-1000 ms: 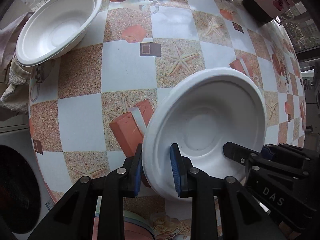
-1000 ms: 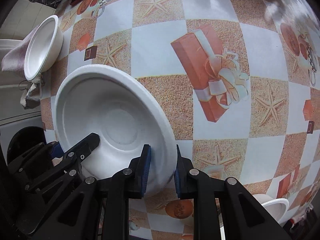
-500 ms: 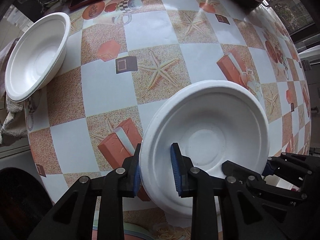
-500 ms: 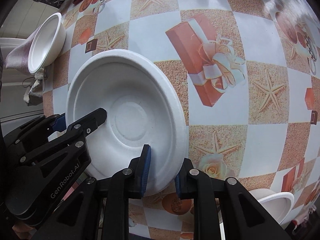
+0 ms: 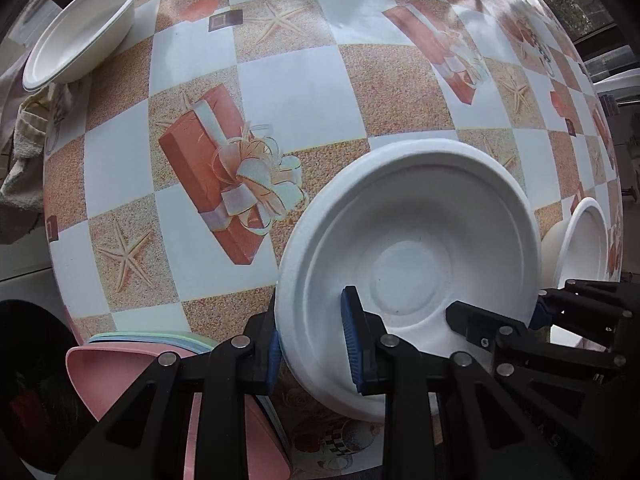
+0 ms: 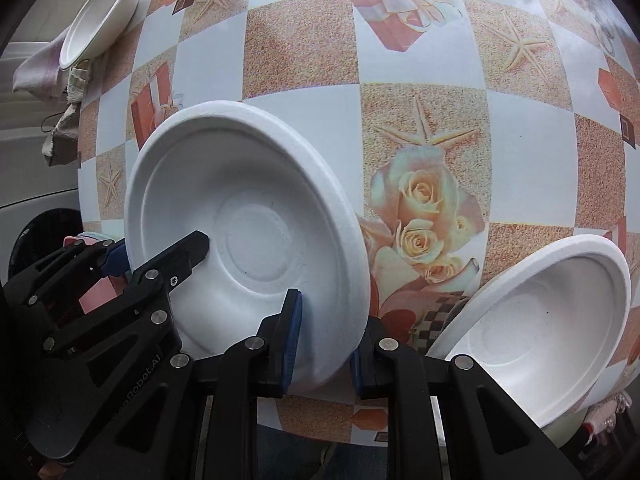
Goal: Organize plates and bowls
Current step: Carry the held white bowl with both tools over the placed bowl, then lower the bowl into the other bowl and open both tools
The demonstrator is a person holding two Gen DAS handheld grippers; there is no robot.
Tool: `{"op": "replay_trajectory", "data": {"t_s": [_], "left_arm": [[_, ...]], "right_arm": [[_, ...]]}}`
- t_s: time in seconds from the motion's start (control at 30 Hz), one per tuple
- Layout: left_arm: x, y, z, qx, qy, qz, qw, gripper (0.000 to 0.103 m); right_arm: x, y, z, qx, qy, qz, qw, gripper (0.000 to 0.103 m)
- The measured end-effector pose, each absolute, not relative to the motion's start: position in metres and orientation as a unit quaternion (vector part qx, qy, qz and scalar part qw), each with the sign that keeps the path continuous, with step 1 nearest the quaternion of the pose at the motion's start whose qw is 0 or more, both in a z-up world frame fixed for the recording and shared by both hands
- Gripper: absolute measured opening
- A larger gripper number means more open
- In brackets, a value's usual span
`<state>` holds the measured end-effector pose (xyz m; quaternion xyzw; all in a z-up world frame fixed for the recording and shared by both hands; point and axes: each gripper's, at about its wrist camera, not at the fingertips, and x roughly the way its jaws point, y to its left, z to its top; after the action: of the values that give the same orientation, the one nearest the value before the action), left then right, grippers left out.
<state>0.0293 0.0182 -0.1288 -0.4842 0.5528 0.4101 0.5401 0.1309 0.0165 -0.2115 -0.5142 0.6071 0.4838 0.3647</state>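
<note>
Round white foam plate (image 5: 416, 268), ridged rim, held tilted above table (image 5: 312, 92); left gripper (image 5: 314, 344) and right gripper (image 6: 324, 342) each pinch its rim. Glossy checkered oilcloth: starfish, gifts, roses. Foam bowl (image 6: 548, 320) at near right edge.

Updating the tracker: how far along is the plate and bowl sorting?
Done: pink and pastel plates look stacked at the near edge. In hand: left gripper and right gripper both clamp one white bowl. Left: a bowl at the far corner and another near right stand separate.
</note>
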Motion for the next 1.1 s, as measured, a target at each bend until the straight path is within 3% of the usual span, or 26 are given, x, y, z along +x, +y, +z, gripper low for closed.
{"op": "replay_trajectory", "data": {"t_s": [0.33,0.67,1.1], "left_arm": [[0.040,-0.016,-0.092,-0.465,0.561,0.405,0.553,0.029],[0.101,-0.009,-0.050,-0.425,0.559,0.359,0.615,0.030],[0.183,0.002,-0.070,-0.349,0.598,0.288,0.662,0.033]], "right_arm": [[0.147,-0.018,-0.191,-0.499,0.608,0.494,0.370,0.023],[0.205,-0.045,-0.108,-0.429,0.627,0.478,0.442,0.023],[0.282,-0.063,-0.104,-0.368,0.646,0.409,0.529,0.023]]}}
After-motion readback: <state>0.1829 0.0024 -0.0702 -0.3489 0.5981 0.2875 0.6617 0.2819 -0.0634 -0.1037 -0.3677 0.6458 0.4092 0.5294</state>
